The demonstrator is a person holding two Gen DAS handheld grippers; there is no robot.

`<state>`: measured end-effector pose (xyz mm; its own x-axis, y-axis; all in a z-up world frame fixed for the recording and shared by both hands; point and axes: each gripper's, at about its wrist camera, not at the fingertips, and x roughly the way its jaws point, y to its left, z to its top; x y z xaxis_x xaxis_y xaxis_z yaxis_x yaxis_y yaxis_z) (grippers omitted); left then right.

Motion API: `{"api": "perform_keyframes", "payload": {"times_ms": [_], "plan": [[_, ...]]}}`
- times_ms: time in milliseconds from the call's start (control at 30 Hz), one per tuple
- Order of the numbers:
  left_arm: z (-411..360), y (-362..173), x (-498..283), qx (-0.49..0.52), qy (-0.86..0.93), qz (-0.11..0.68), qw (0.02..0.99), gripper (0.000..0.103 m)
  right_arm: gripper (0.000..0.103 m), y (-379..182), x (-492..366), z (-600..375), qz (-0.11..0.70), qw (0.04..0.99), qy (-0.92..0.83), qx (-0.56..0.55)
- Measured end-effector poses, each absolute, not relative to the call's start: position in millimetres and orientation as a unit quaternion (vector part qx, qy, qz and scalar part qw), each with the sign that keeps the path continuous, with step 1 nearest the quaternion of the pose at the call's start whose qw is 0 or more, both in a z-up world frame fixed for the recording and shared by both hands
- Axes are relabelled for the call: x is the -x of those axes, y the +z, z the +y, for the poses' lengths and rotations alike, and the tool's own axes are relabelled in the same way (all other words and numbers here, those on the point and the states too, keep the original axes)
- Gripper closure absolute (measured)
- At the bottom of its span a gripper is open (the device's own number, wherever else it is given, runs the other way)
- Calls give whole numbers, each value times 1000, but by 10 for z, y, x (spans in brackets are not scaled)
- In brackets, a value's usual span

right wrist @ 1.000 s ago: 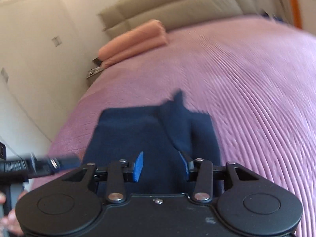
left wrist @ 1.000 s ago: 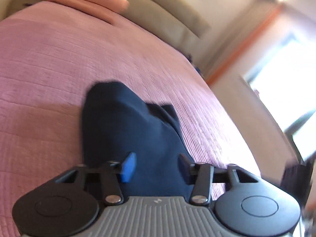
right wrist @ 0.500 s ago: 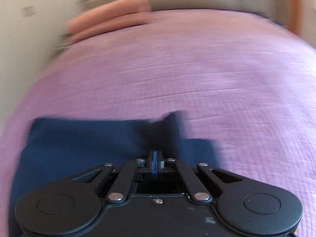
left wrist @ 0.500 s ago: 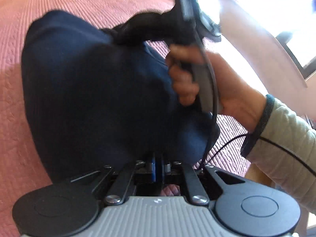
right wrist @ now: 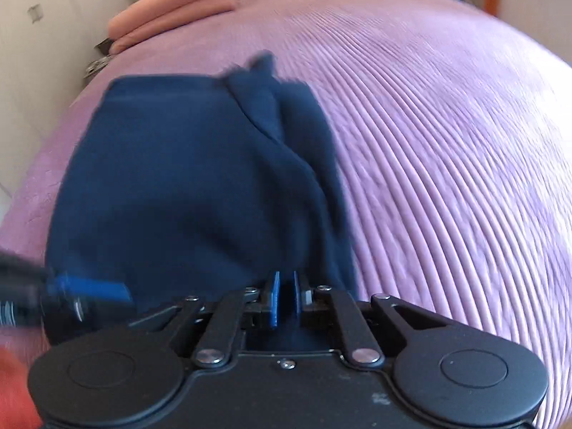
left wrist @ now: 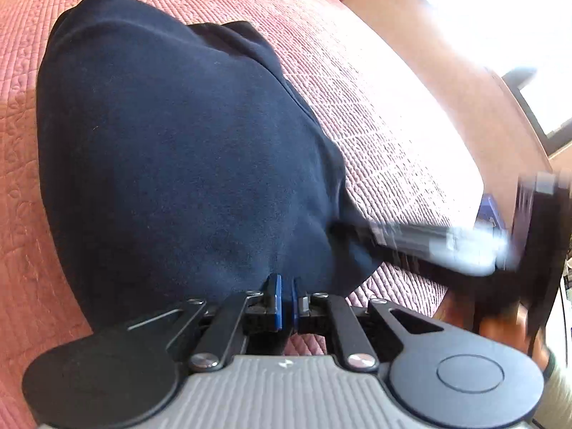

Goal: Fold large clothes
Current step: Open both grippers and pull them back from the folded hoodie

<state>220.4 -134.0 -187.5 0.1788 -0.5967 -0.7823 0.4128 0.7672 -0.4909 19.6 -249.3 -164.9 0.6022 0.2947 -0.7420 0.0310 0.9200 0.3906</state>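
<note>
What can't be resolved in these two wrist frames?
- Left wrist view: the right tool is motion-blurred; open or shut cannot be told there.
- Right wrist view: the left tool is blurred and cut off by the left edge.
- Both views: the near hem of the dark navy folded garment is hidden by the tool bodies.
- Right wrist view: small dark items beside the folded pink blanket are too small to identify.

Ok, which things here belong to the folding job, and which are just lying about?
Job:
- dark navy fabric garment, lying on the bed
- left gripper, nearly shut at its near edge
- right gripper, likewise

Lying about:
- folded salmon-pink blanket near the headboard
- purple quilted bedspread underneath
- small dark items beside the blanket, too blurred to identify
</note>
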Motion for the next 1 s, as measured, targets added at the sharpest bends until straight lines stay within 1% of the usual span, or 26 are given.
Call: {"api": "perform_keyframes", "payload": {"times_ms": [133, 267, 300, 333, 367, 433, 500, 533, 633, 700, 833, 900, 1000], "plan": [[-1329, -1804, -2200, 83, -318, 545, 772, 95, 96, -1511, 62, -2663, 453, 866, 54, -206], [-1357, -1517, -1925, 44, -279, 500, 819, 94, 93, -1164, 144, -2691, 421, 882, 58, -202], [-1356, -1410, -1825, 34, -256, 484, 836, 93, 89, -1066, 246, -2698, 407, 889, 63, -199], [-1332, -1284, -1700, 37, -235, 466, 853, 86, 87, -956, 326, -2676, 393, 896, 68, -194], [-1302, -1171, -1578, 45, -219, 452, 864, 83, 86, -847, 386, -2633, 379, 903, 74, -187], [-1267, -928, -1318, 46, -186, 425, 885, 71, 84, -655, 533, -2585, 357, 914, 81, -176], [-1289, -733, -1097, 14, -140, 395, 908, 64, 70, -502, 622, -2495, 341, 921, 85, -168], [-1295, -660, -1009, 1, -118, 382, 917, 63, 68, -433, 659, -2447, 334, 924, 84, -163], [-1251, -545, -848, -4, -74, 363, 929, 63, 65, -281, 751, -2329, 315, 935, 81, -141], [-1212, -538, -795, 1, -60, 356, 933, 63, 56, -208, 811, -2265, 308, 940, 75, -126], [-1144, -559, -771, 12, -49, 359, 932, 63, 53, -172, 874, -2228, 306, 943, 69, -110], [-1124, -627, -788, 18, -45, 362, 931, 63, 48, -217, 871, -2239, 314, 941, 64, -109], [-1098, -730, -783, 22, -41, 367, 929, 63, 46, -298, 842, -2221, 333, 935, 57, -111]]}}
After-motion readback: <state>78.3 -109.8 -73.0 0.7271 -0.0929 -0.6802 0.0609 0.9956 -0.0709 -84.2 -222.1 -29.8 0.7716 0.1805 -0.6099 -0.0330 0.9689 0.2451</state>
